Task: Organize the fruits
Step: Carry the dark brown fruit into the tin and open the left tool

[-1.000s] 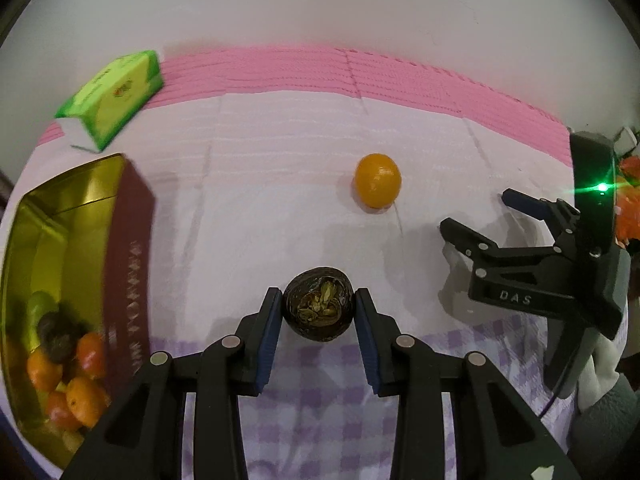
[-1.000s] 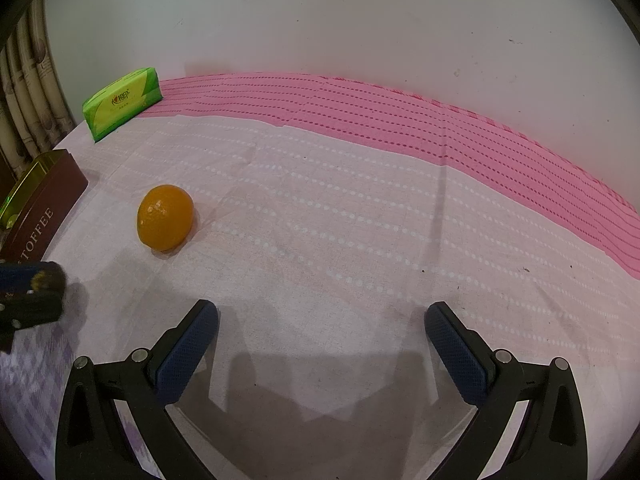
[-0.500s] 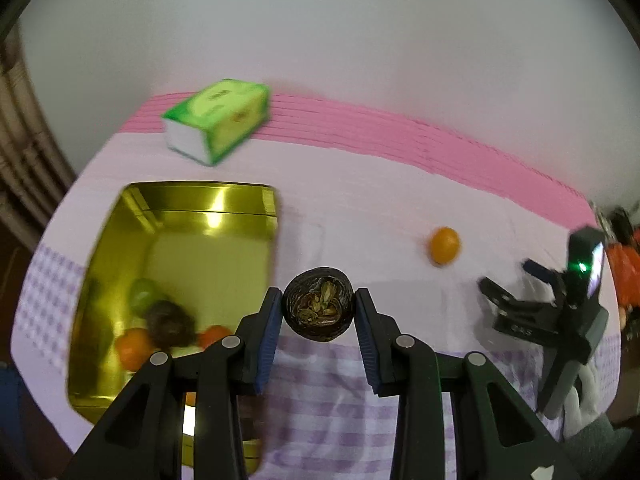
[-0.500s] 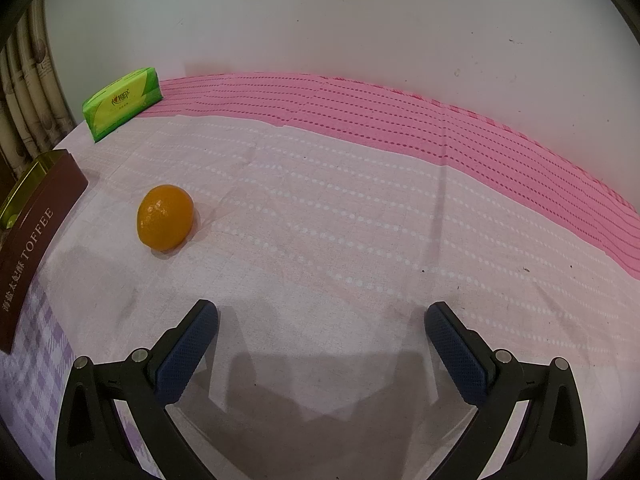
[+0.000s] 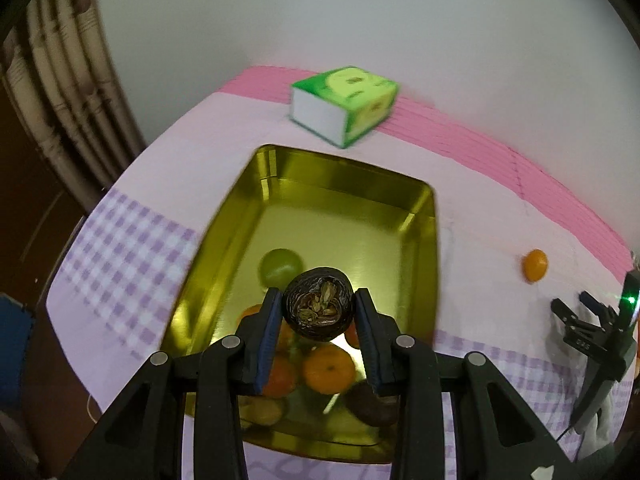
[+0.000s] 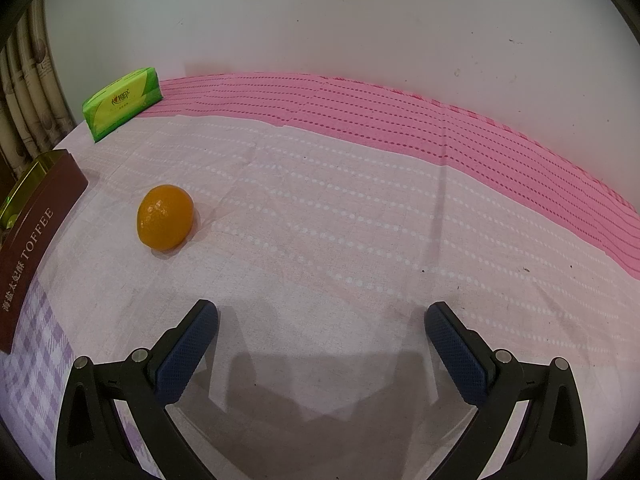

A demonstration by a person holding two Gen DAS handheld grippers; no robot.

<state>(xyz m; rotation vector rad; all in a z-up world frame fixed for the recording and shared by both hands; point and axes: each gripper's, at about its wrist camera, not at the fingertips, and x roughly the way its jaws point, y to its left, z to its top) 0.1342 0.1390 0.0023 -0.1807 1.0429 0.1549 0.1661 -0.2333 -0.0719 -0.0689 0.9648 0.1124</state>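
My left gripper [image 5: 318, 312] is shut on a dark wrinkled fruit [image 5: 318, 308] and holds it above the gold tin [image 5: 420, 208]. The tin holds a green fruit [image 5: 280, 266], several orange fruits [image 5: 329, 368] and a dark fruit [image 5: 370, 406] at its near end. An orange [image 6: 165, 222] lies on the cloth to the tin's right; it also shows in the left wrist view [image 5: 534, 266]. My right gripper [image 6: 320, 344] is open and empty, low over the cloth, right of the orange. It shows at the right edge of the left wrist view [image 5: 576, 312].
A green tissue pack [image 5: 345, 105] lies beyond the tin near the wall; it also shows in the right wrist view [image 6: 122, 102]. The tin's brown side [image 6: 34, 248] faces my right gripper. Curtains [image 5: 60, 100] hang at the left. The table edge runs along the left.
My left gripper has risen and swung left with the dark fruit, from over the cloth to above the tin. The right gripper and the orange have not moved.
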